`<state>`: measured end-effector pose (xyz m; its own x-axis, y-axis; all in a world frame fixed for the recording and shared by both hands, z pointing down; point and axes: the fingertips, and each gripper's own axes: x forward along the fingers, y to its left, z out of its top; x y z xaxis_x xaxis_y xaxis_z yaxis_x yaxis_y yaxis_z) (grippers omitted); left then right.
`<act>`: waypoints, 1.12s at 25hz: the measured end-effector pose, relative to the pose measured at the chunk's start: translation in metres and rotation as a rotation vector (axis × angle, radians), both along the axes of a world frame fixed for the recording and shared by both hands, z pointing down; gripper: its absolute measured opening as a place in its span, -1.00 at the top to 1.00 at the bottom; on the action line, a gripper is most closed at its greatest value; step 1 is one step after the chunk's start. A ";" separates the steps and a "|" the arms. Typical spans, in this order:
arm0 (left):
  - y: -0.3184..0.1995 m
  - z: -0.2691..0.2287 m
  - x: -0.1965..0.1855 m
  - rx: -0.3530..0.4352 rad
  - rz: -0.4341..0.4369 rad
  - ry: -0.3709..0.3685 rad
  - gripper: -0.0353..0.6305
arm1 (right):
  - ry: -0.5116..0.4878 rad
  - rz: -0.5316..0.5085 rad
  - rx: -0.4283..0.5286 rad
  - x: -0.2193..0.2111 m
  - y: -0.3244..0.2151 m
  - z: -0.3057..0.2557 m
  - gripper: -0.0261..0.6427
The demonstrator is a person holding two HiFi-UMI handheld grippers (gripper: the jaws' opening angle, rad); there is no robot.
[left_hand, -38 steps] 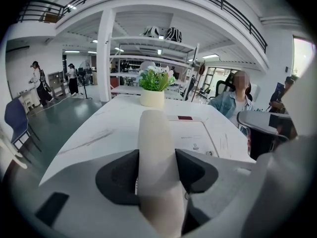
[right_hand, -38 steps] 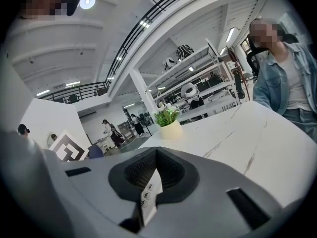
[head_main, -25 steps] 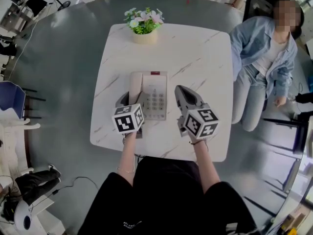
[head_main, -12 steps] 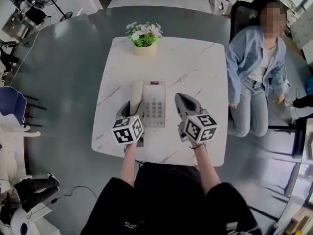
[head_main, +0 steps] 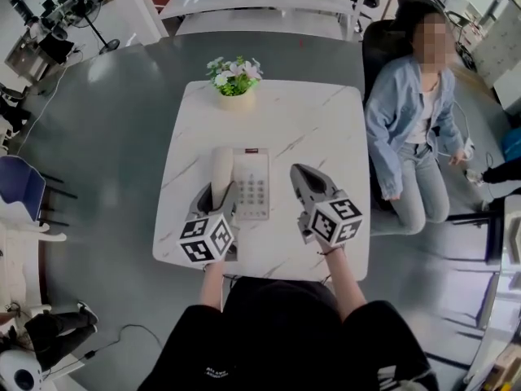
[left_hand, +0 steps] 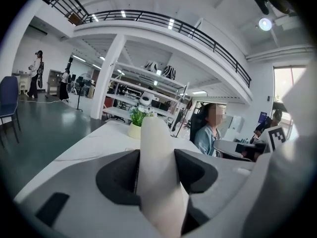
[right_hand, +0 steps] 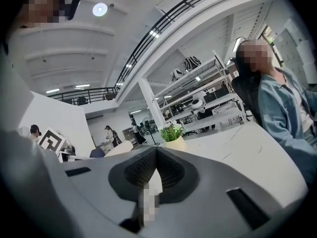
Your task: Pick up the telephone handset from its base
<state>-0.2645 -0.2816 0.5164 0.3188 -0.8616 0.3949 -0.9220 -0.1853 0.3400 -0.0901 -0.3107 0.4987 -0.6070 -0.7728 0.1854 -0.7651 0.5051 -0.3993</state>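
A cream telephone handset is clamped between the jaws of my left gripper, over the left side of the white telephone base on the marble table. In the left gripper view the handset fills the gap in my left gripper, and both pads press on it. It looks raised off the base; whether its far end still touches I cannot tell. My right gripper hovers to the right of the base, shut and empty. In its own view my right gripper has its jaws meeting.
A potted plant stands at the table's far edge. A person in a denim jacket sits in a chair close to the table's right side. A blue chair stands on the floor to the left.
My left gripper has risen with the handset in it, lifting it from the base. The right gripper has risen a little beside the base.
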 end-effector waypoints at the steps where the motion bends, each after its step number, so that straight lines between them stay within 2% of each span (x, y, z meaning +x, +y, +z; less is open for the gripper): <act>1: 0.002 -0.006 0.000 0.014 0.000 0.008 0.27 | -0.003 0.000 0.013 0.002 0.001 -0.004 0.95; 10: 0.020 -0.056 -0.005 0.135 -0.016 0.034 0.27 | -0.012 0.003 0.118 0.016 0.013 -0.043 0.95; 28: 0.052 -0.108 -0.019 0.290 -0.078 0.054 0.27 | -0.043 0.073 0.296 0.055 0.030 -0.108 0.95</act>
<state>-0.2838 -0.2300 0.4082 0.2613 -0.9586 0.1134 -0.9191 -0.2112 0.3327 -0.0354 -0.2811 0.3911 -0.5501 -0.8313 -0.0795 -0.7892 0.5486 -0.2760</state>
